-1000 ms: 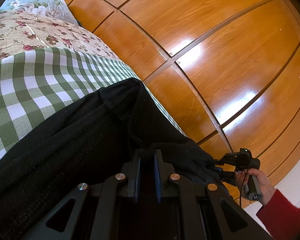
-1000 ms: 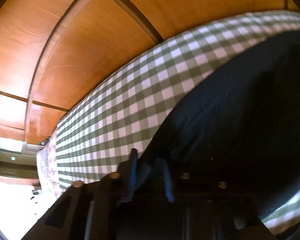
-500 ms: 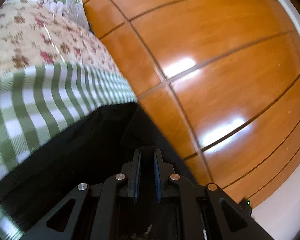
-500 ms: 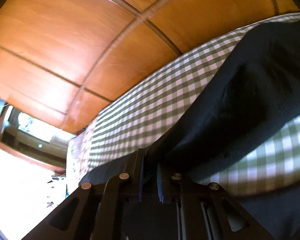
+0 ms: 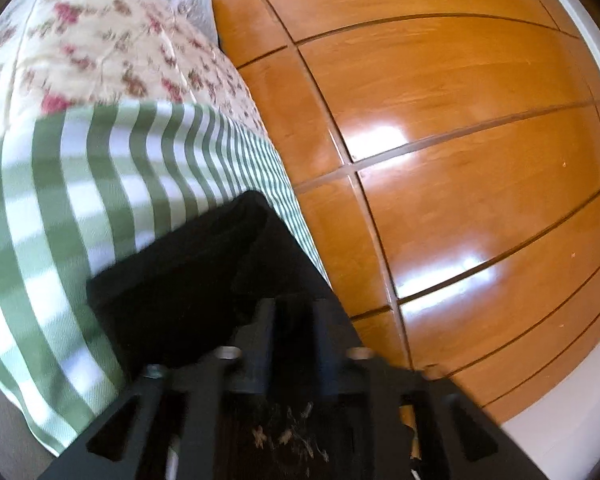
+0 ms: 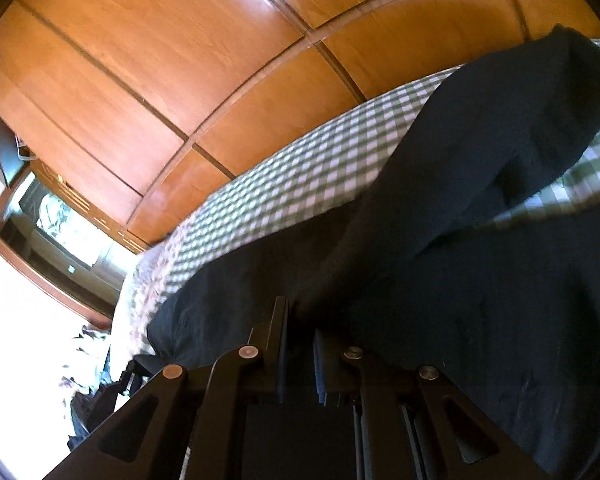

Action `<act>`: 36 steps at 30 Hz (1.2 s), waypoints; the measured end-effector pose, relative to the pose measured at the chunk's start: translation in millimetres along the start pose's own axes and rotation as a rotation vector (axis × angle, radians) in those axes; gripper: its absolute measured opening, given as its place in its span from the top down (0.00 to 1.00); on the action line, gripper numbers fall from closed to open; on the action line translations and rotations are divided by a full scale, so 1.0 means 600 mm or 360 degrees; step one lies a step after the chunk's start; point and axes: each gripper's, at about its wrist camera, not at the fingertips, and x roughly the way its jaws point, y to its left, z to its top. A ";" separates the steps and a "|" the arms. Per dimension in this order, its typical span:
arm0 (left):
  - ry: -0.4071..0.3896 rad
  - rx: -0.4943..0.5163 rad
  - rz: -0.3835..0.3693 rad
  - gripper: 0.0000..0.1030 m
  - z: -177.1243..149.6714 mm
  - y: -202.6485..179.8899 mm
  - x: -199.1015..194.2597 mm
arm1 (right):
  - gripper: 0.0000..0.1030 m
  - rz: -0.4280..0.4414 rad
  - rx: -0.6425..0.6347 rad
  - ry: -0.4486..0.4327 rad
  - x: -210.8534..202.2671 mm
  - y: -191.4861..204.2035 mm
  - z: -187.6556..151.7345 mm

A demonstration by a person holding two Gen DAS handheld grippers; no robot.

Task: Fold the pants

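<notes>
Green-check bedcover [image 5: 80, 184] w/ floral quilt [image 5: 100, 40] behind, wooden wardrobe doors [image 5: 460, 140] alongside, black pants [image 6: 480, 160] draped over bed, left gripper [image 5: 294, 320] jaws just been opening, cloth apparently between, right gripper [image 6: 300, 344] clamped on pants.

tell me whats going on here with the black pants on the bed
A person with a gripper in each hand is folding black pants on a green checked bedspread. The right gripper is shut on a raised fold of the fabric. The left gripper has just been opening, its jaws now apart with dark cloth between them.
</notes>
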 end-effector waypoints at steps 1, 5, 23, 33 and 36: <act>-0.0007 -0.0005 -0.0025 0.66 -0.006 -0.001 -0.005 | 0.89 -0.0022 -0.0017 0.0015 0.005 -0.003 -0.007; 0.0020 0.0003 -0.0015 0.49 -0.023 -0.009 -0.008 | 0.89 -0.0044 0.0006 0.0051 0.023 -0.019 -0.029; 0.0087 0.0125 0.0156 0.31 -0.051 -0.048 0.007 | 0.89 -0.0005 0.0096 0.0059 0.043 -0.043 -0.040; 0.0030 0.0190 0.0295 0.26 -0.077 -0.063 0.005 | 0.89 0.0019 0.0148 0.0050 0.037 -0.049 -0.042; 0.0042 0.0219 0.0313 0.26 -0.086 -0.067 0.005 | 0.89 0.0020 0.0157 0.0054 0.037 -0.050 -0.041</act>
